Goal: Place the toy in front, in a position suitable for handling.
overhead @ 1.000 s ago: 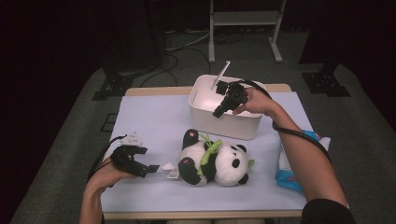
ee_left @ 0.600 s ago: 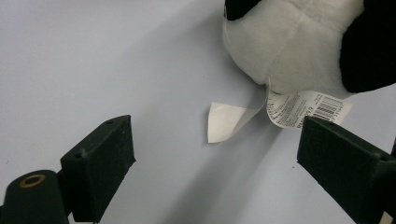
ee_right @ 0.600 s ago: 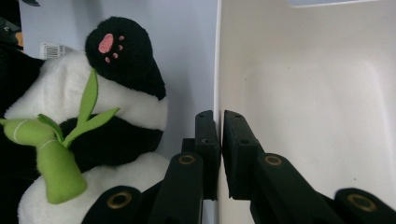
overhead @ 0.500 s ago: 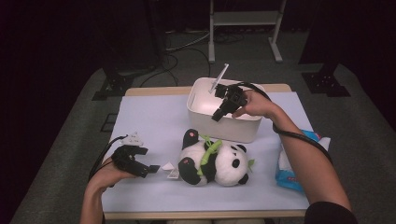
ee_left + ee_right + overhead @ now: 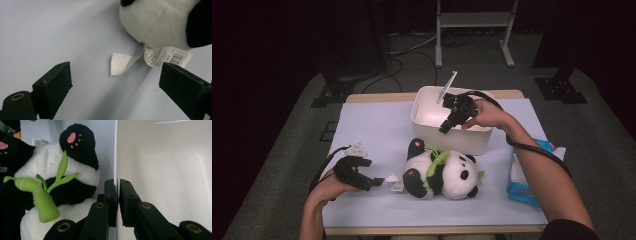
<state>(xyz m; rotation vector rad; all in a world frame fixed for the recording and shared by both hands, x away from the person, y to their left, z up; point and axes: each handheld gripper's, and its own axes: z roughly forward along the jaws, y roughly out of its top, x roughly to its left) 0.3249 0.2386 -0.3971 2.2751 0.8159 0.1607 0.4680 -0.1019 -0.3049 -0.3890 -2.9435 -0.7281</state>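
A plush panda (image 5: 442, 172) holding a green bamboo sprig (image 5: 435, 162) lies on its back at the middle of the light blue table cover (image 5: 377, 130). Just behind it stands a white bin (image 5: 462, 142). My right gripper (image 5: 446, 127) is shut on the bin's near wall (image 5: 162, 170), one jaw inside and one outside, with the panda (image 5: 75, 170) close beside it. My left gripper (image 5: 374, 182) rests low on the cover left of the panda, open. Its jaws straddle the panda's paper tags (image 5: 120, 62) without touching them.
A blue tissue pack (image 5: 524, 177) lies at the table's right edge beside the right forearm. Beyond the far edge stand a metal frame (image 5: 474, 30) and dark stand feet (image 5: 334, 92) on the floor. The table cover's far left is bare.
The right gripper and the bin it grips have shifted slightly toward the panda. The left gripper has stayed where it was.
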